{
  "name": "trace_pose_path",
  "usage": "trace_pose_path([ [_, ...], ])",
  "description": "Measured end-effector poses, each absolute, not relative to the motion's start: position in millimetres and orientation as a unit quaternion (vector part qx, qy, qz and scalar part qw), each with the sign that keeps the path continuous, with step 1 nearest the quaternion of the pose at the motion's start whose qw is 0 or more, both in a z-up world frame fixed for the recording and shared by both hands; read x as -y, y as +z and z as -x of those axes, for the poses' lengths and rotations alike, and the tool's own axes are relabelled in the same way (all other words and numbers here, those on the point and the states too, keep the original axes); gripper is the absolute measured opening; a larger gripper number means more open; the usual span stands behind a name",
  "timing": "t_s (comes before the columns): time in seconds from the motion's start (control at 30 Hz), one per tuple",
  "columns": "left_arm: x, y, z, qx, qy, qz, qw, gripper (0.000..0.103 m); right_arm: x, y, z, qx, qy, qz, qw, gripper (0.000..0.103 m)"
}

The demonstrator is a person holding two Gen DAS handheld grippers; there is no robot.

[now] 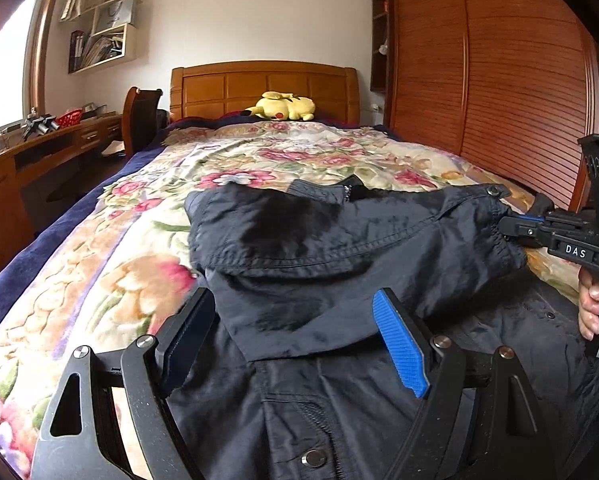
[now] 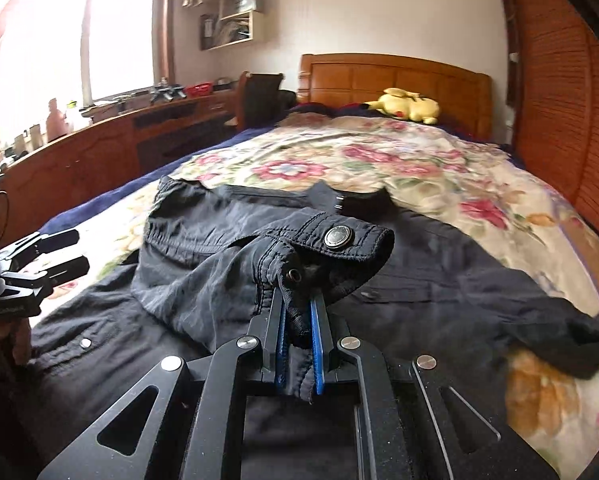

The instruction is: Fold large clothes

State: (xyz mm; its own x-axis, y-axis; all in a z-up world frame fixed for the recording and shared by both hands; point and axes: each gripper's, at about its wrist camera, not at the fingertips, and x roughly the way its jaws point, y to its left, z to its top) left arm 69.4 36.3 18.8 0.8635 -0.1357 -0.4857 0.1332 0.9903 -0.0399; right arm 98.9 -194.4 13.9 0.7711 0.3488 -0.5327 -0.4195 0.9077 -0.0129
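Note:
A dark navy jacket (image 1: 319,392) (image 2: 439,272) lies spread on a bed with a floral blanket (image 1: 259,164) (image 2: 379,160). One sleeve (image 1: 339,236) (image 2: 203,276) is folded across the jacket's body. My right gripper (image 2: 297,296) (image 1: 509,229) is shut on that sleeve's cuff (image 2: 339,240), just below its metal snap, and holds it slightly lifted. My left gripper (image 1: 295,296) (image 2: 79,252) stands open over the folded sleeve; its blue pads (image 1: 399,344) press on nothing. A hand (image 1: 595,308) holds the right gripper's handle.
A yellow plush toy (image 1: 283,106) (image 2: 407,106) lies by the wooden headboard (image 1: 259,84). A slatted wooden wardrobe (image 1: 479,72) lines the bed's right side. A desk (image 2: 111,140) with clutter, a chair (image 1: 139,116) and wall shelves (image 1: 99,32) stand to the left, under a window.

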Motion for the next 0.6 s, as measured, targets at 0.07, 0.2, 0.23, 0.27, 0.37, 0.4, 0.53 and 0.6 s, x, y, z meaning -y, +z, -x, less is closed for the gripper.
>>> trace_pose_path([
  [0.07, -33, 19, -70, -0.253, -0.071, 0.002, 0.965, 0.082, 198, 9, -96, -0.272, 0.195, 0.067, 0.94, 0.01],
  [0.2, -27, 22, -70, -0.248, -0.074, 0.0, 0.966, 0.082, 204, 10, -95, -0.273, 0.17, 0.071, 0.944, 0.01],
  [0.23, -26, 23, -70, -0.247, -0.075, 0.002, 0.966, 0.082, 207, 8, -94, -0.273, 0.162, 0.072, 0.946, 0.01],
  [0.27, -25, 23, -70, -0.248, -0.075, 0.003, 0.966, 0.082, 213, 17, -92, -0.274, 0.156, 0.073, 0.946, 0.01],
  [0.37, -22, 23, -71, -0.247, -0.077, 0.004, 0.966, 0.082, 218, 13, -92, -0.282, 0.13, 0.08, 0.947, 0.01],
  [0.4, -20, 24, -71, -0.247, -0.079, 0.004, 0.966, 0.082, 219, 12, -92, -0.285, 0.125, 0.079, 0.947, 0.01],
  [0.53, -12, 27, -70, -0.245, -0.086, 0.001, 0.966, 0.082, 220, 8, -93, -0.296, 0.114, 0.074, 0.945, 0.01],
  [0.6, -8, 30, -69, -0.243, -0.09, 0.002, 0.966, 0.082, 219, 15, -104, -0.301, 0.112, 0.074, 0.944, 0.01],
])
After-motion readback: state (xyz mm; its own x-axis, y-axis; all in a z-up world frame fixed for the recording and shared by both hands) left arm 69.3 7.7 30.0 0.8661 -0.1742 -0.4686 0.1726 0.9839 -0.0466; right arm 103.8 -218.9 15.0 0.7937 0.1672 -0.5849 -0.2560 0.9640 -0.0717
